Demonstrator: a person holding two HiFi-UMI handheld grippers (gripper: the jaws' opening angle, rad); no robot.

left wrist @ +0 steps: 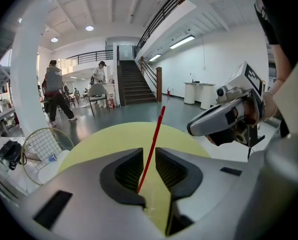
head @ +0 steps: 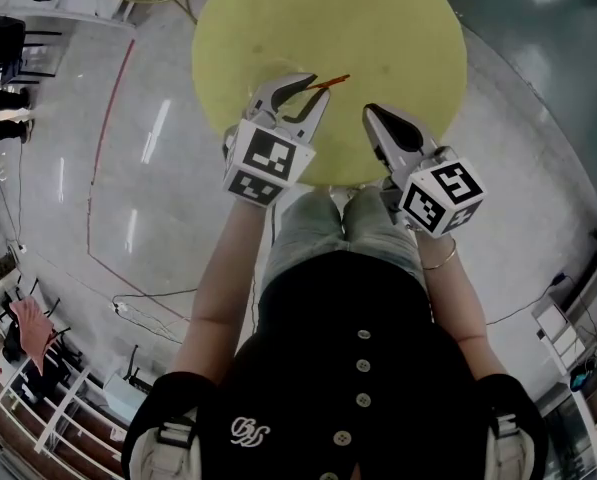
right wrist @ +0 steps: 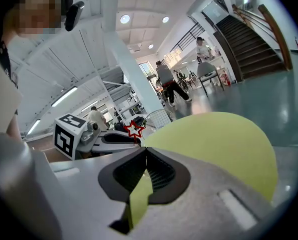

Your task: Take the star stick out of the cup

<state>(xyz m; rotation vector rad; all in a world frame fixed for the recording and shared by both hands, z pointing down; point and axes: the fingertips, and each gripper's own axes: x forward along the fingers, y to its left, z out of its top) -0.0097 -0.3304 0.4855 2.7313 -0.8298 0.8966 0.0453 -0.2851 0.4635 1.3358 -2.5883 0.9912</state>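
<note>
The star stick (left wrist: 151,149) is not in a cup, and no cup appears in any view. The stick is clamped in the left gripper (left wrist: 149,156) and held in the air above the round yellow table (head: 398,28). Its thin red shaft rises out of the jaws, tilted to the right. In the right gripper view the red-outlined star (right wrist: 134,129) shows at that gripper's tips.

Hazards:

1. Slip. The shaft is thin and lies along the left pad. A sliver of table shows between it and the other pad, so this angle does not settle whether both pads bear on it fully. A loose clamp would let the stick pivot, drop to the table, or roll off the edge to the floor.
2. Collision. The right gripper (head: 370,116), jaws closed on nothing, hangs just beside the left gripper with its tips about level. A sideways move by either tool could strike the protruding shaft and lever it out of the clamp.

Surroundings:

- Nothing on the table top stands between the grippers and a set-down point.
- A racket (left wrist: 41,145) lies off the table, well to the left.
- People (left wrist: 54,91) and a staircase (left wrist: 134,86) are far back in the hall and obstruct nothing.
</note>
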